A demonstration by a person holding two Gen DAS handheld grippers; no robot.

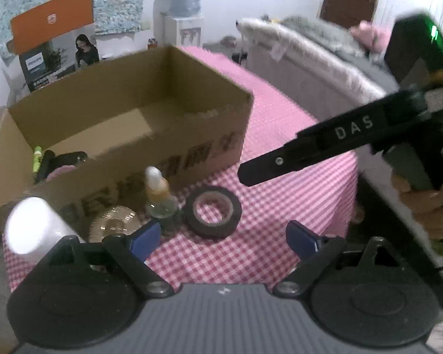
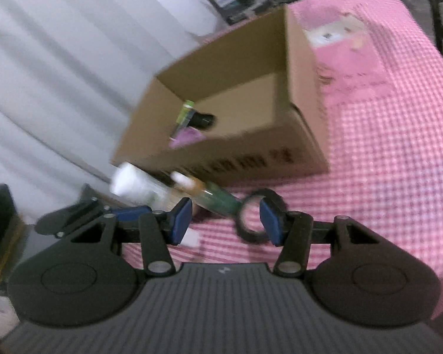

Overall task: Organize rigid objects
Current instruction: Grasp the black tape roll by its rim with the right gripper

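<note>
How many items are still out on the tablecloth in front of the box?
4, all along the cardboard box's near wall: a white cylinder at the left, a ribbed gold disc, a small dropper bottle, then the black tape roll rightmost. The grippers may hide others.

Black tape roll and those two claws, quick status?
Left gripper open, empty; right gripper open, empty. Tape roll flat on checkered cloth, outside cardboard box. Small bottle stands beside it.

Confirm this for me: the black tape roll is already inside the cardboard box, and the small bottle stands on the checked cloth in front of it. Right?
Not quite. The tape roll lies on the checked cloth outside the cardboard box, beside the small bottle, as the left wrist view shows. The bottle part is right.
</note>
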